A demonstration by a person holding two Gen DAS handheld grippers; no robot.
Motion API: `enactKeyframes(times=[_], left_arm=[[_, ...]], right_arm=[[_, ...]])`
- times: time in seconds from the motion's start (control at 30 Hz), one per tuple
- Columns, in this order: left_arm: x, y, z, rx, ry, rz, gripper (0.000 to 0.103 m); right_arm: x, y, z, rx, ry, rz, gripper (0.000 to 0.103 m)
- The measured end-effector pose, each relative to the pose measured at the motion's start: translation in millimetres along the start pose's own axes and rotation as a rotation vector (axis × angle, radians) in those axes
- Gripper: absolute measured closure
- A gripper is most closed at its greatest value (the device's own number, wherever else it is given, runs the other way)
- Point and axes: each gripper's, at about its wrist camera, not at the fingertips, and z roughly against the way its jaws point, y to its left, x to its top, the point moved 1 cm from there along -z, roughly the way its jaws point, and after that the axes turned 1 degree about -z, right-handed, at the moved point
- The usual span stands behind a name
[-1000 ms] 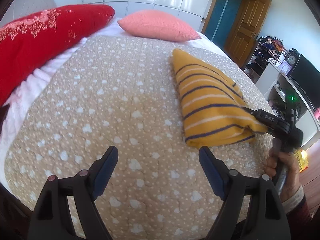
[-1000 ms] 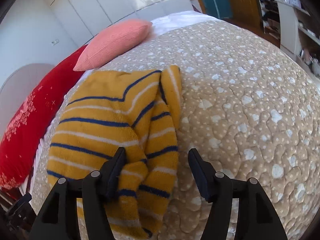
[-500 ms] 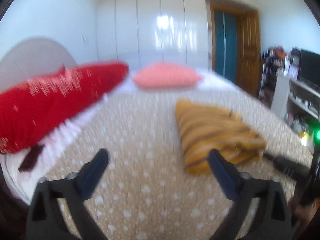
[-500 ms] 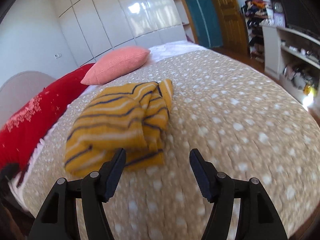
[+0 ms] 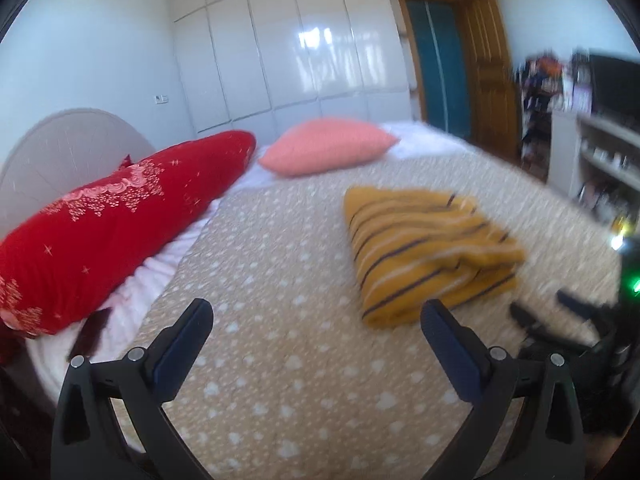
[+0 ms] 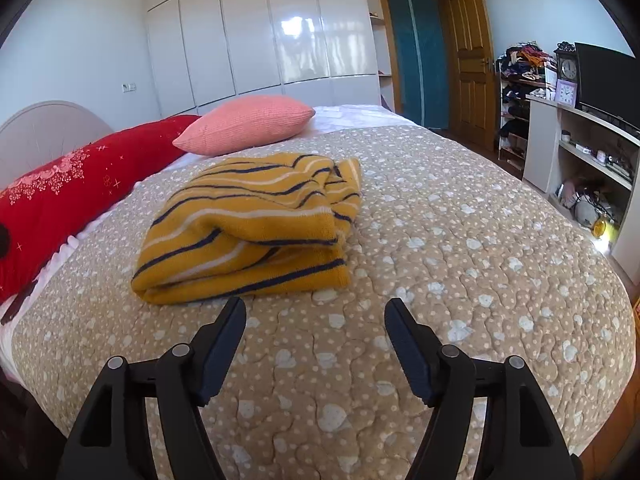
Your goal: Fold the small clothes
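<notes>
A yellow garment with dark blue and white stripes (image 6: 256,236) lies folded in a thick bundle on the beige quilt (image 6: 460,248); it also shows in the left wrist view (image 5: 424,248). My right gripper (image 6: 316,316) is open and empty, just short of the bundle's near edge, over the quilt. My left gripper (image 5: 316,320) is open and empty, to the left of and nearer than the garment. The right gripper's black body (image 5: 580,328) shows at the right edge of the left wrist view.
A long red pillow (image 5: 104,232) and a pink pillow (image 5: 328,146) lie at the head of the bed. White wardrobes (image 6: 256,32), a wooden door (image 6: 468,60) and a white shelf unit with a TV (image 6: 592,128) stand beyond the bed.
Both grippers have pulled back and tilted up from the garment. The right gripper, whose left finger was at the garment's folded edge, is now clear of it. The garment stays folded on the quilt.
</notes>
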Motion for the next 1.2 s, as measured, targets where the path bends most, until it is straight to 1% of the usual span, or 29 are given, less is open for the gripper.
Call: enactKeyframes(times=[0.1, 0.2, 0.43, 0.77, 0.97, 1.2], left_arm=[[-9, -3, -8, -0.024, 0.057, -0.016, 0.0], [-14, -6, -14, -0.03, 0.097, -0.028, 0.0], [-21, -16, -21, -0.054, 0.142, -0.068, 0.0], [-29, -27, -28, -0.069, 0.177, -0.107, 0.0], [-34, -30, -33, -0.076, 0.203, -0.112, 0.0], [-37, -31, -37, -0.08, 0.215, -0.108, 0.0]], right_arm=[[-4, -3, -3, -0.007, 0.015, -0.01, 0.025], [-6, -4, -8, -0.006, 0.038, -0.017, 0.025], [-9, 1, -11, -0.004, 0.044, 0.003, 0.024], [-10, -3, -14, -0.004, 0.052, -0.006, 0.024], [-13, -7, -17, -0.005, 0.066, -0.021, 0.024], [-15, -8, -20, -0.008, 0.071, -0.018, 0.023]])
